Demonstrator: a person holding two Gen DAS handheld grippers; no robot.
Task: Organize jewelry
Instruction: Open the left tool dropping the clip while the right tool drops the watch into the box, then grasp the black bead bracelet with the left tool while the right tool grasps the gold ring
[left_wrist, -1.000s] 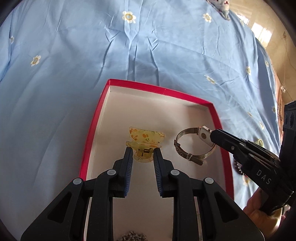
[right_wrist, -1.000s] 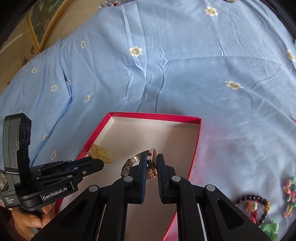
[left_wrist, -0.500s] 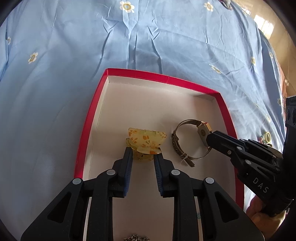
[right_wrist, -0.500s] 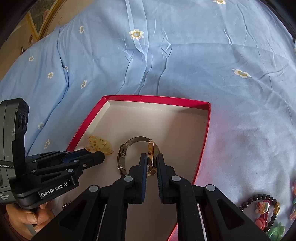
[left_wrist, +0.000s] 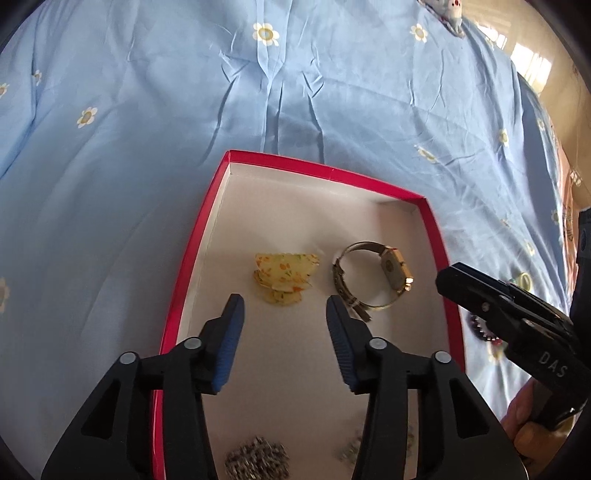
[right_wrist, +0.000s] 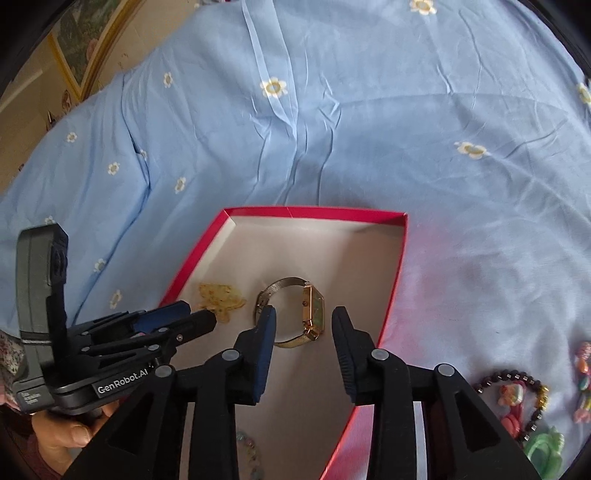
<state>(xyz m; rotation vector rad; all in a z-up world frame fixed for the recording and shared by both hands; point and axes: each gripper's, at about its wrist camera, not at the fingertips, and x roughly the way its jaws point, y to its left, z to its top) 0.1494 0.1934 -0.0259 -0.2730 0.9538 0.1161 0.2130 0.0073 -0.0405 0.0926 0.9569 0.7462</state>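
Observation:
A red-rimmed box (left_wrist: 192, 254) (right_wrist: 397, 266) with a white floor lies on the blue flowered bedsheet. On its floor rest a yellow floral hair claw (left_wrist: 284, 277) (right_wrist: 221, 297) and, to its right, a gold watch (left_wrist: 384, 275) (right_wrist: 303, 314) with a mesh band. My left gripper (left_wrist: 283, 306) hangs just short of the claw, its jaws opening, nothing between the pads. Just short of the watch is my right gripper (right_wrist: 303, 317), its jaws opening too, pads clear of the watch.
A silvery chain heap (left_wrist: 258, 461) and small beads (right_wrist: 247, 450) lie at the box's near end. Right of the box, on the sheet, sit a dark bead bracelet (right_wrist: 517, 391) and colourful hair clips (right_wrist: 543, 446). A hand (right_wrist: 62, 432) holds the left gripper's handle.
Both grippers have let go: the left has released the hair claw, the right the watch. Both pieces now lie free on the box floor and both jaws stand wider.

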